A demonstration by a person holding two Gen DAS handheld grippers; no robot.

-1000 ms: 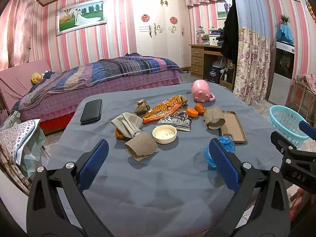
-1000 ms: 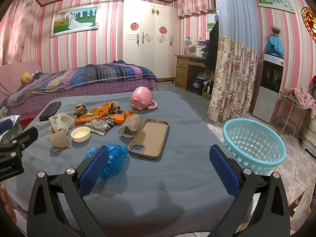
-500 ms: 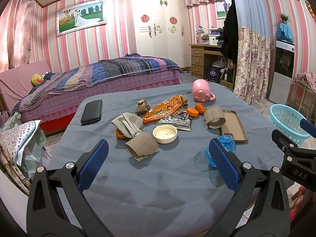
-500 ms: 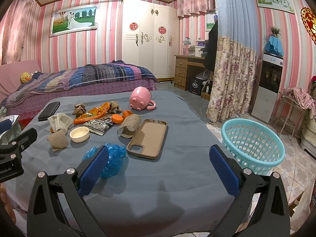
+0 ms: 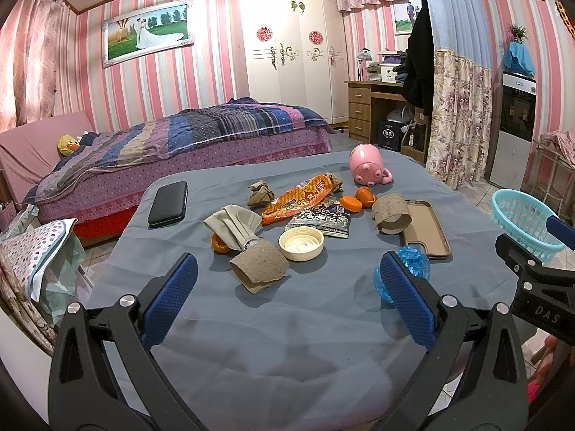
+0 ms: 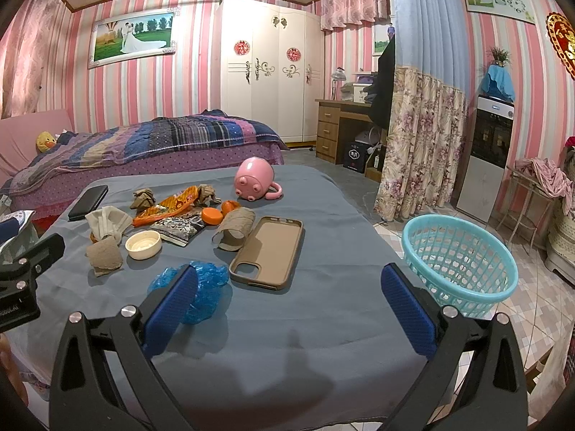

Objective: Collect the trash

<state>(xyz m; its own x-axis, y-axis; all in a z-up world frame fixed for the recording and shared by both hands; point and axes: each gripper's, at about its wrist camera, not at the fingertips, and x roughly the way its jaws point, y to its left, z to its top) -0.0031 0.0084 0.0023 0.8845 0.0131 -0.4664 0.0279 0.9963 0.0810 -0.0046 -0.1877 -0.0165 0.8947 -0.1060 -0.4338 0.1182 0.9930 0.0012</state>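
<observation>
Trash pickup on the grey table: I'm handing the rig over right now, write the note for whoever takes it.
Left gripper: open, holds nothing, hovering over the near edge of the table.
Right gripper: open, holds nothing, beside the blue plastic wad.
Trash lies on the table: orange snack wrapper, dark packet, cardboard tubes, white lid, crumpled paper.
Teal basket off the table's right side looks empty.
Done: nothing visibly collected. Left: everything. The blue wad looks the likeliest first pick.
</observation>
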